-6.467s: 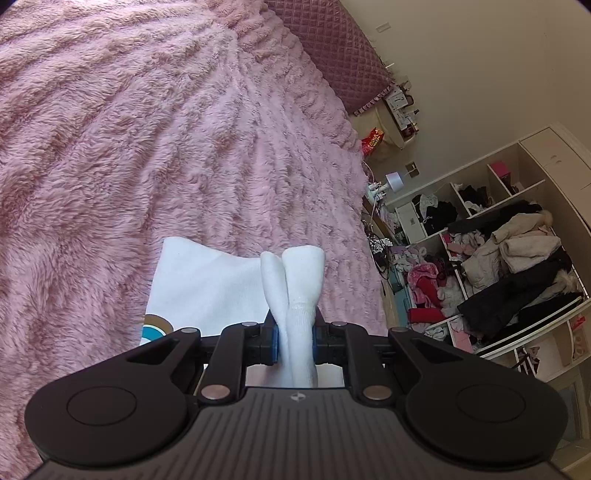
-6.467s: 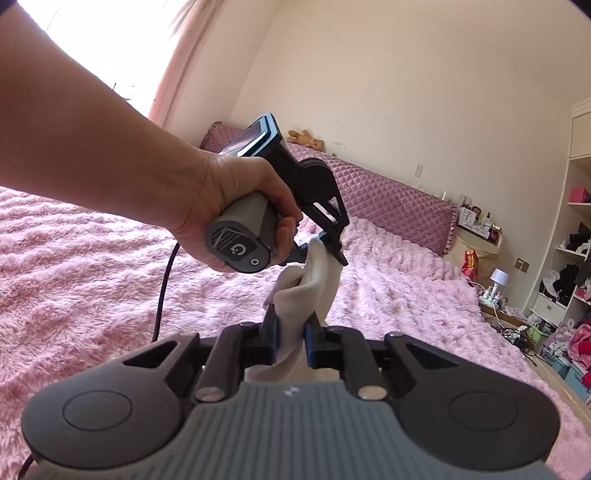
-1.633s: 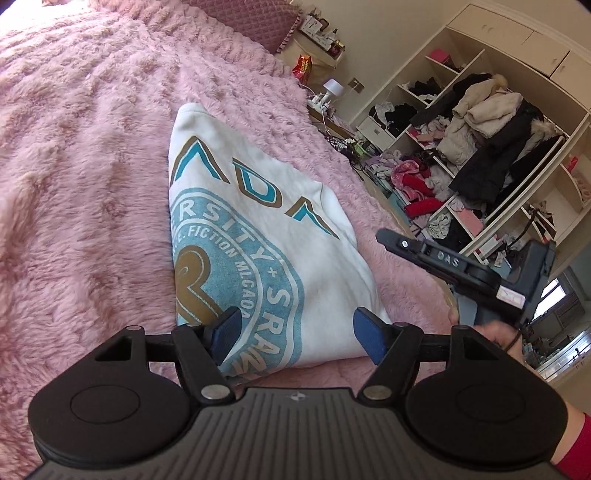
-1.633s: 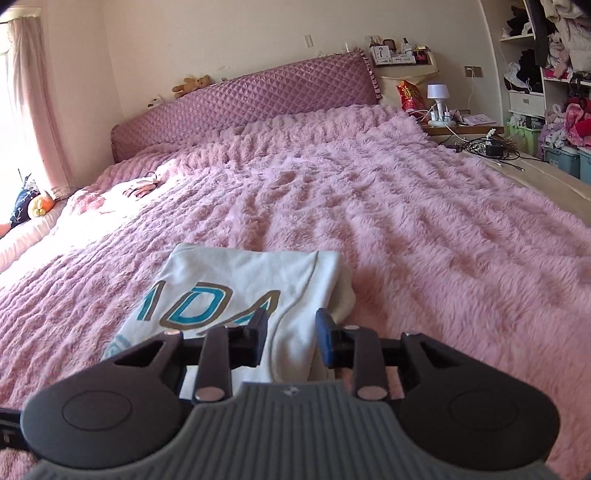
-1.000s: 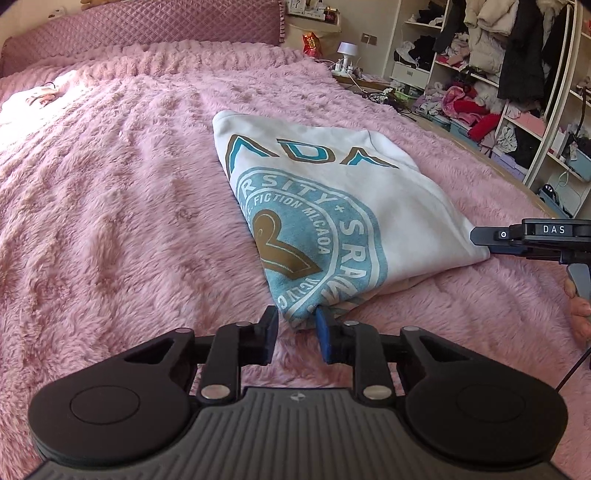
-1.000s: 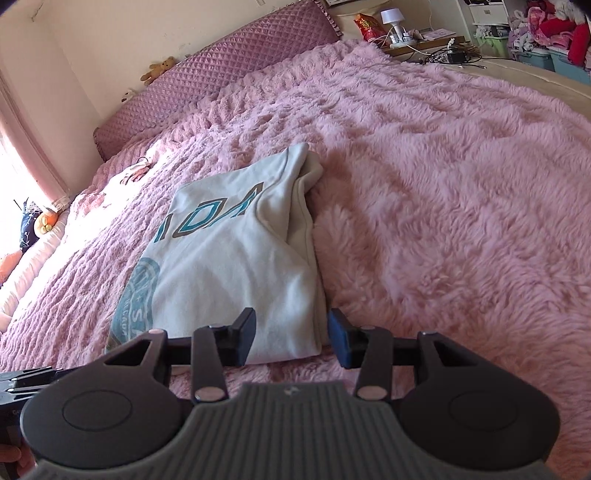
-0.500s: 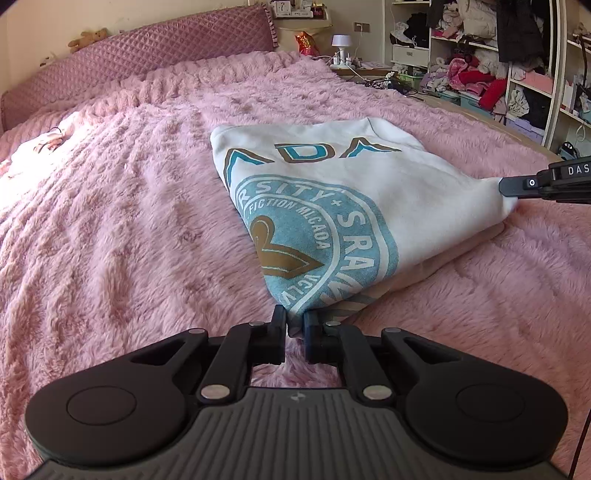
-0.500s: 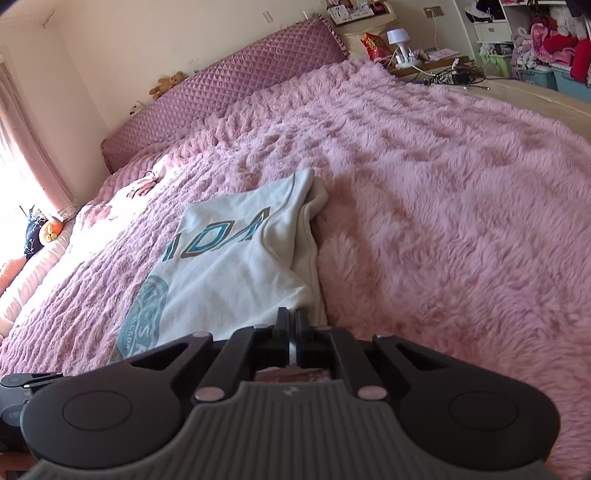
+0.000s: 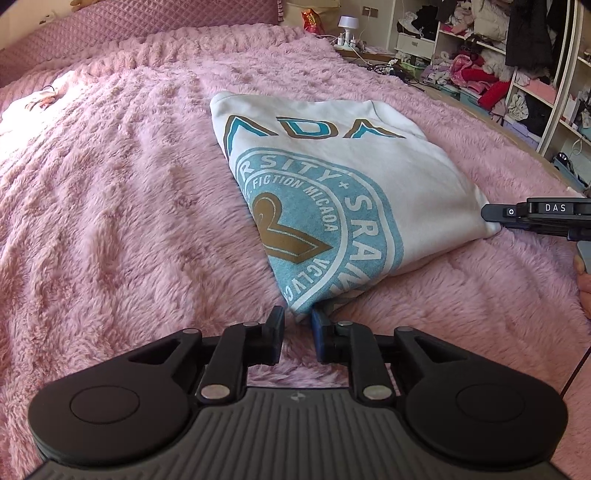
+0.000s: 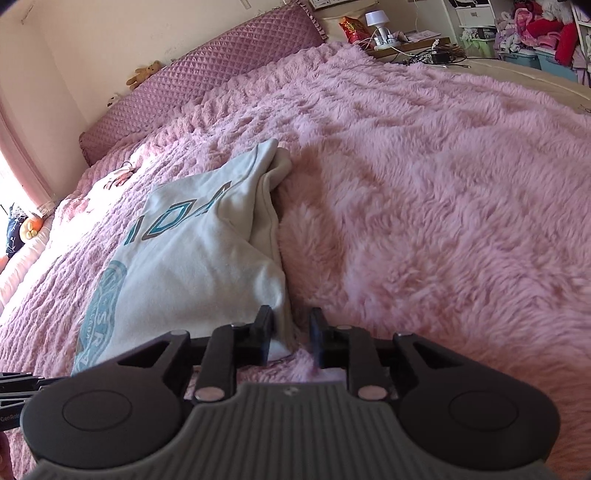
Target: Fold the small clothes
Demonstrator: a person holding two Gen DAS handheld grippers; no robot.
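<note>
A white sweatshirt [image 9: 332, 177] with a teal and brown round print lies folded flat on the pink furry bedspread [image 9: 110, 221]. My left gripper [image 9: 297, 325] is open a little, its jaws on either side of the shirt's near corner. My right gripper [image 10: 291, 328] is also open a little, at the shirt's [image 10: 199, 251] other near corner, with the cloth edge just inside the left jaw. The right gripper also shows in the left wrist view [image 9: 491, 214], its tip against the shirt's right corner.
A quilted purple headboard [image 10: 207, 70] runs along the far side of the bed. A bedside table with a lamp [image 10: 376, 18] and open shelves full of clothes [image 9: 498, 55] stand beyond the bed's right edge. The bedspread [image 10: 443, 184] stretches to the right of the shirt.
Both grippers were shut on the shirt's near corners half a second ago. Both have opened a little and let the cloth go. The shirt lies flat.
</note>
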